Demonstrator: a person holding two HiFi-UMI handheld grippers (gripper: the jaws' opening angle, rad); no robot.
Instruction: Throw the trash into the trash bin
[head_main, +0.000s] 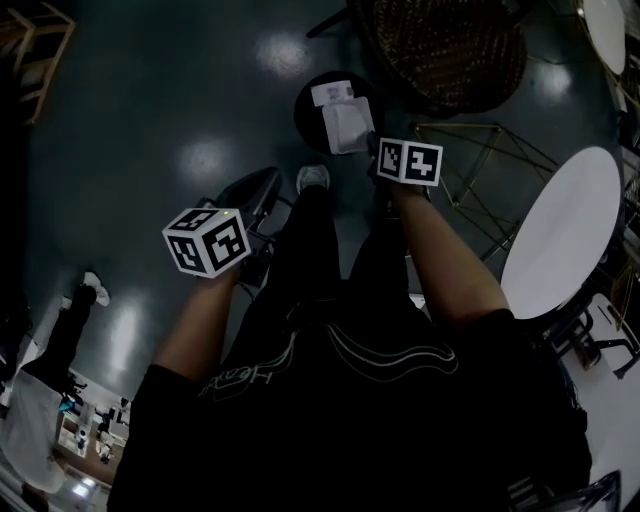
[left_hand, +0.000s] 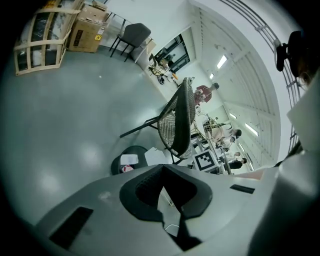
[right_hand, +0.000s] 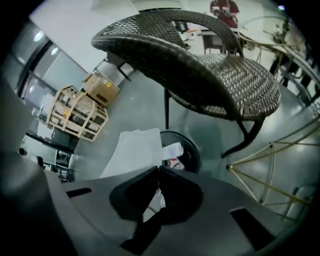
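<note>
Grey plastic forms the body of the right gripper, whose jaws are pressed together on the lower edge of a white sheet of paper. The sheet rises from the pinch and leans to the left in the right gripper view. Just past it sits the round black trash bin, open at the top, with a smaller white scrap of paper and a red-and-white scrap lying inside. In the head view the held sheet hangs over the bin's mouth and covers a good part of it, and the right gripper's marker cube sits just beside the rim. On the other side of the person's legs, farther from the bin, the left gripper has its jaws closed tip to tip with nothing between them; its own view looks across at the bin and the white sheet. A white shoe stands on the floor between the two grippers, near the bin. Beyond the bin stands a dark woven wicker chair on thin black legs, and to its right a gold wire frame. Farther off across the glossy grey floor are a pale slatted wooden crate and a brown cardboard box just beside it. A round white tabletop lies to the person's right, well apart from the bin.
</note>
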